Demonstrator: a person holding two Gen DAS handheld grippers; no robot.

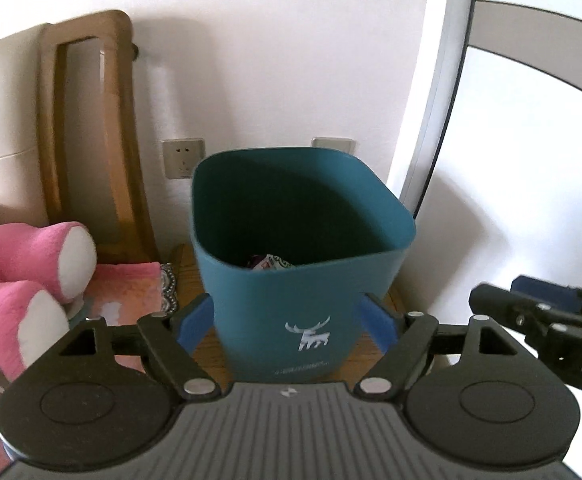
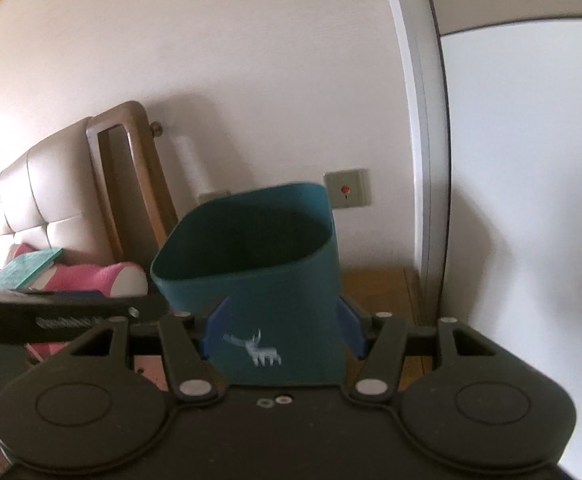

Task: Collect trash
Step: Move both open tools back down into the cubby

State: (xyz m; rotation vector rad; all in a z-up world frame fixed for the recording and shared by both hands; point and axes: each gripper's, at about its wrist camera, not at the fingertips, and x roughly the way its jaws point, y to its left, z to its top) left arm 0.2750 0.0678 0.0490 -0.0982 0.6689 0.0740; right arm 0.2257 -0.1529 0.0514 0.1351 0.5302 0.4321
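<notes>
A teal trash bin [image 1: 291, 280] with a white deer print stands on a wooden nightstand [image 1: 195, 276]. A crumpled wrapper [image 1: 269, 262] lies in its bottom. My left gripper [image 1: 287, 322] is open, its blue pads [image 1: 195, 322] on either side of the bin's front, empty. The bin also shows in the right wrist view [image 2: 259, 280]. My right gripper [image 2: 283, 326] is open and empty, its blue pads [image 2: 353, 326] flanking the bin. The right gripper also shows at the right edge of the left wrist view [image 1: 539, 312].
A pink plush toy [image 1: 23, 280] and pink cloth lie on the bed at the left. A wooden headboard post [image 1: 91, 132] stands behind. Wall sockets [image 1: 183, 158] sit behind the bin. A white door frame [image 1: 439, 92] rises at the right. A teal book [image 2: 23, 270] lies on the bed.
</notes>
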